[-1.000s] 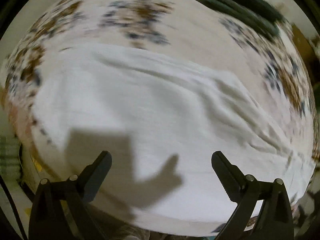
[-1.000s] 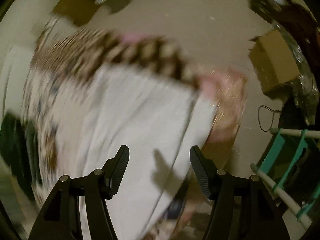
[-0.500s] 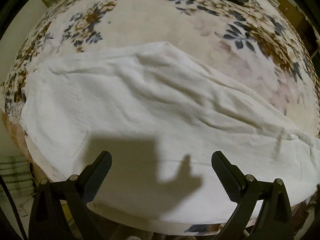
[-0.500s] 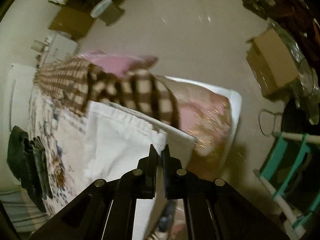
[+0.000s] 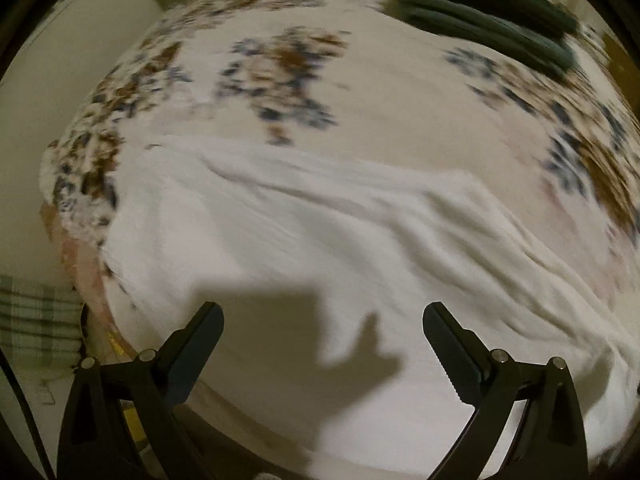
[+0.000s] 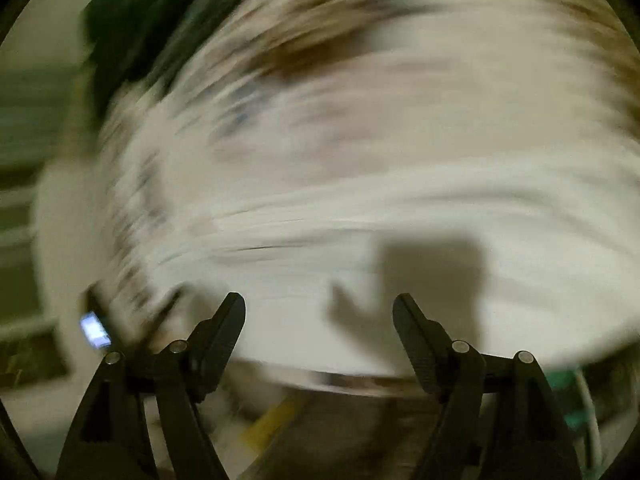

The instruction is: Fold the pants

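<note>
The white pants [image 5: 320,248] lie spread on the flowered bed cover [image 5: 400,92], directly ahead of the left gripper [image 5: 323,324] and below its two fingers. The left gripper is released: its jaws stand wide apart and nothing is between them, and its shadow falls on the cloth just in front. The pants show long soft wrinkles that run away to the right of this gripper. I judge that they are laid flat like this so that an edge can be taken and brought over for a fold, and the near hem is close to the edge of the bed for easy reach.

The right gripper [image 6: 319,312] is also released, its jaws apart and empty. Its view is strongly blurred, so only a white band of cloth [image 6: 400,220] ahead of it and the flowered cover beyond can be told. I cannot say which part of the pants it faces.

Far ahead and to the right of the left gripper, a stack of dark green folded clothes [image 5: 488,16] rests on the cover, well apart from the pants; probably finished pieces are put there out of the way. No box or basket is clearly visible, so there is nothing to say of contents.
</note>
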Demonstrator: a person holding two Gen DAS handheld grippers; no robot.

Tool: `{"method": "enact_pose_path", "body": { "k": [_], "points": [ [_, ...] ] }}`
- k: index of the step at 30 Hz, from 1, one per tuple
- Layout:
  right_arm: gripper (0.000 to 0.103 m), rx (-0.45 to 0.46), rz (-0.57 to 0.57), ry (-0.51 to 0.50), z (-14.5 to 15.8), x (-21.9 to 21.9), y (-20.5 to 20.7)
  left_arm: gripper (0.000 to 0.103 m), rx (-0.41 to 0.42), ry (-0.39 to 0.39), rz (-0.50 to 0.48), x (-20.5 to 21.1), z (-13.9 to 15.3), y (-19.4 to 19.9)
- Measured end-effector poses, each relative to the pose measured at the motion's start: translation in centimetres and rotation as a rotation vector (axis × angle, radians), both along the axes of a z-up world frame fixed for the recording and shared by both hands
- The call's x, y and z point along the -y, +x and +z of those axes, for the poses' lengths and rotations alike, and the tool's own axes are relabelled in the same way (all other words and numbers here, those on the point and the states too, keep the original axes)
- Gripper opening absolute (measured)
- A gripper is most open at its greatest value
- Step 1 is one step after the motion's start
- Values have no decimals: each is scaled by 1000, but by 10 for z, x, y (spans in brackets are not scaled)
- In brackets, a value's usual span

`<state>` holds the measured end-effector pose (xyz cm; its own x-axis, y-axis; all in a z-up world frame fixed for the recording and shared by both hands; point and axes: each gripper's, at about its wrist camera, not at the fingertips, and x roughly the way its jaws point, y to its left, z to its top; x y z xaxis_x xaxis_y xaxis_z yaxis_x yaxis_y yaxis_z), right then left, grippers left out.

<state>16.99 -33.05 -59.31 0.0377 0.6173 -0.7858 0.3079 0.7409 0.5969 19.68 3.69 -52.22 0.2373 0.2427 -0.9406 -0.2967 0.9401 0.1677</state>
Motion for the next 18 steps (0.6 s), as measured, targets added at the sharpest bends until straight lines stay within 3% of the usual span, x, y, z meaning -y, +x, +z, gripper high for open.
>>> {"method": "enact_pose_path", "body": {
  "k": [3, 7, 8, 9, 10, 11, 12, 15, 18],
  "points": [
    [79, -4, 183, 146, -26, -101, 89, 102, -19, -27, 70, -39, -16, 12],
    [78, -151, 407, 109, -88, -200, 155, 102, -50, -56, 86, -67, -35, 21],
    [71, -212, 489, 101, -104, -224, 161, 102, -57, -72, 83, -72, -40, 22],
    [41, -228, 527, 92, -110, -235, 158, 102, -64, -81, 81, -75, -44, 23],
    [26, -236, 571, 89, -112, -247, 158, 102, -72, -92, 79, -80, -48, 24],
    [20, -233, 612, 39, -109, -254, 160, 102, -76, -106, 77, -82, -50, 25],
    [10, -215, 613, 15, -104, -253, 164, 102, -85, -114, 76, -85, -54, 25],
    [10, -198, 446, 14, -87, -216, 188, 102, -107, -166, 80, -95, -64, 24],
    [10, -152, 359, 9, -67, -184, 201, 102, -112, -196, 90, -101, -64, 21]
  ]
}}
